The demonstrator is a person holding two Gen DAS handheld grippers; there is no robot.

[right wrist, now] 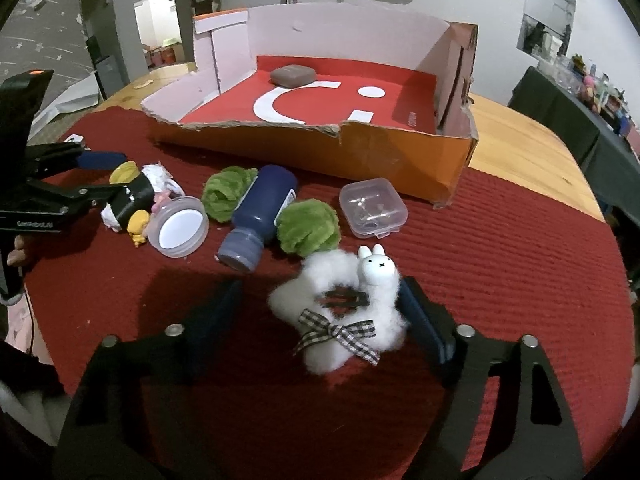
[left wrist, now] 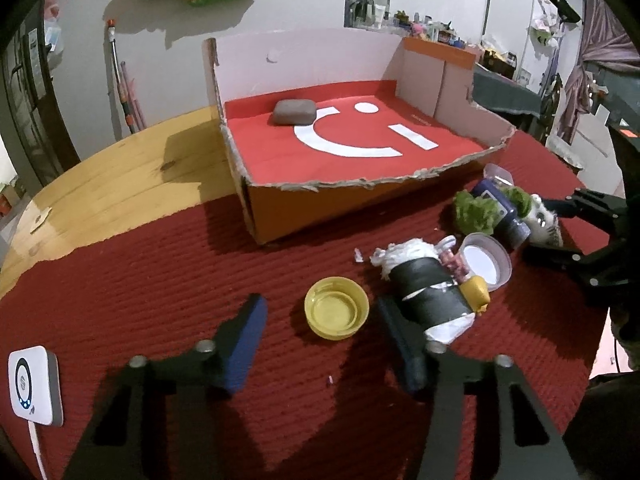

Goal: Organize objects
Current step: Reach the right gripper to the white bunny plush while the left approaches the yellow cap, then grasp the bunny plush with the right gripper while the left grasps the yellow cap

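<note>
Behind the blue bottle (left wrist: 500,210), half-hidden white plush (left wrist: 540,224).

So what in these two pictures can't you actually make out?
- Clear square case, right wrist view: contents too small to identify.
- Black-wrapped bundle, left wrist view: near end hidden behind the left gripper finger.
- Fluffy white scrunchie, left wrist view: mostly hidden behind the dark bottle.
- Shelf items, both views: too small.

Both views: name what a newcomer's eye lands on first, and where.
The torn orange box with its red floor stands at the back of the red mat, only a grey case inside. In front lies a jumble: blue bottle, green pompoms, and a fluffy white rabbit scrunchie between the right gripper fingers.
</note>
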